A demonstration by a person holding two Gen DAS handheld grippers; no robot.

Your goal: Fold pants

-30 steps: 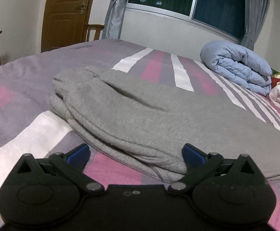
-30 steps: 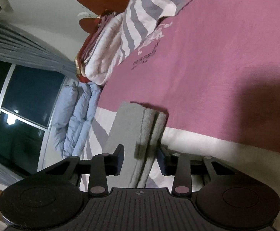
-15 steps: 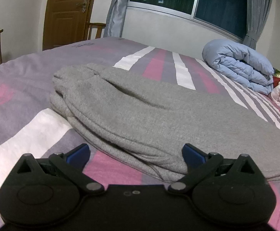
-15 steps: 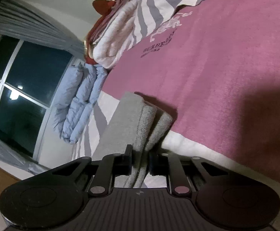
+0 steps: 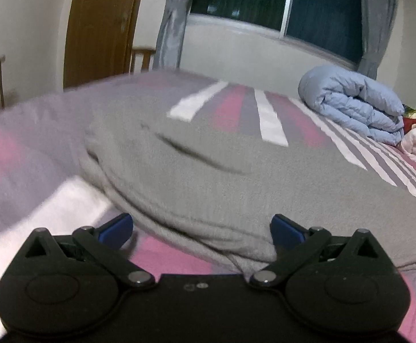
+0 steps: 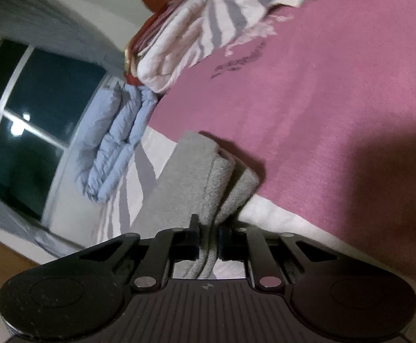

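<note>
Broadly, largest first.

Bed (image 5: 31, 154): wide and soft, covered in a fleecy sheet of pink, mauve-grey and white bands; a large plain pink field fills the right wrist view, with faint lettering on it. Serves as the folding surface, hence kept bare around the garment.

Pants (image 5: 208, 188): grey, thick knit with a nubbly towelling texture, lying lengthwise near the bed's near edge, apparently folded leg over leg, judging by the stacked layers along the near side. Rounded, bulky end toward the left of the left wrist view; long shallow crease across the top layer. Opposite narrow end (image 6: 208, 183) showing as two or three plump rolled edges, lifted slightly off the sheet.

Duvet (image 5: 356, 105): pale blue, quilted, puffy, folded into a fat bundle at the bed's far edge below the window; parked clear of the working area, by the look of it.

Pile of bedding (image 6: 185, 43): white and grey-striped with red layers beneath, at the far corner by the headboard.

Right gripper (image 6: 209, 243): black, rolled onto its side so the jaws take the cloth edge-on; jaws just drawn together, clamped on the narrow end of the pants, cloth bunched between them. Likely ready to carry that end over toward the other.

Left gripper (image 5: 202, 228): black with blue pads (image 5: 116, 227), spread wide, empty, straddling the near folded edge of the pants without pinching; probably poised to take hold.
</note>
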